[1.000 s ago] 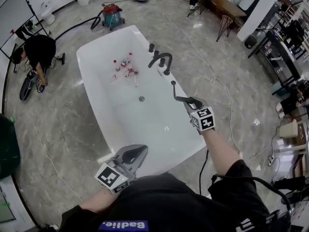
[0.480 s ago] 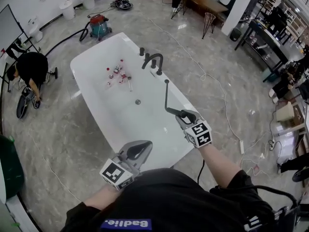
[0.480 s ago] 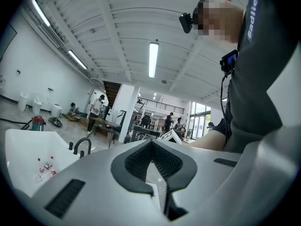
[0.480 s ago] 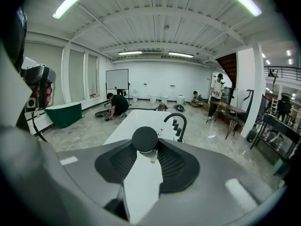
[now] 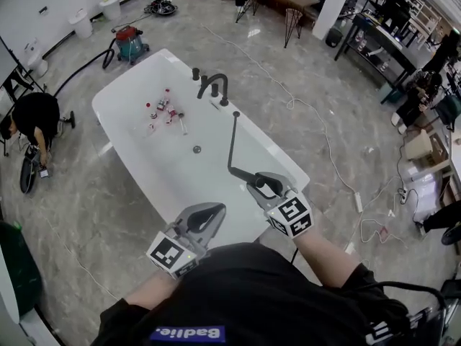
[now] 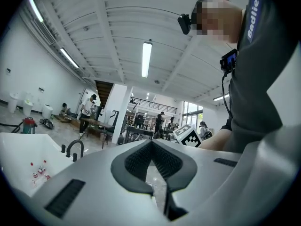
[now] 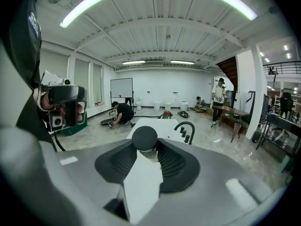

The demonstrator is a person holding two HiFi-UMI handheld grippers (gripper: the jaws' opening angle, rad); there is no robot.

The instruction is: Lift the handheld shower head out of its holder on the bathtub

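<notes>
The white bathtub (image 5: 130,132) stretches away in front of me in the head view. Its black faucet (image 5: 214,85) stands on the right rim. My right gripper (image 5: 261,184) is shut on the black handheld shower head (image 5: 248,177), held off the tub over the near right rim. Its thin black hose (image 5: 233,139) runs taut from the handle back to the rim. In the right gripper view, the round black shower head (image 7: 144,137) sits between the pads. My left gripper (image 5: 207,218) hovers at the tub's near end, shut and holding nothing.
Small red and white bottles (image 5: 164,110) lie in the tub near the drain (image 5: 197,150). A red and teal vacuum (image 5: 130,43) stands beyond the tub. A person (image 5: 32,117) crouches at the left. Cables (image 5: 324,135) and a power strip (image 5: 358,202) lie on the floor at the right.
My right gripper has drawn back toward me and risen with the shower head, and more hose now shows. The left gripper has shifted only slightly.
</notes>
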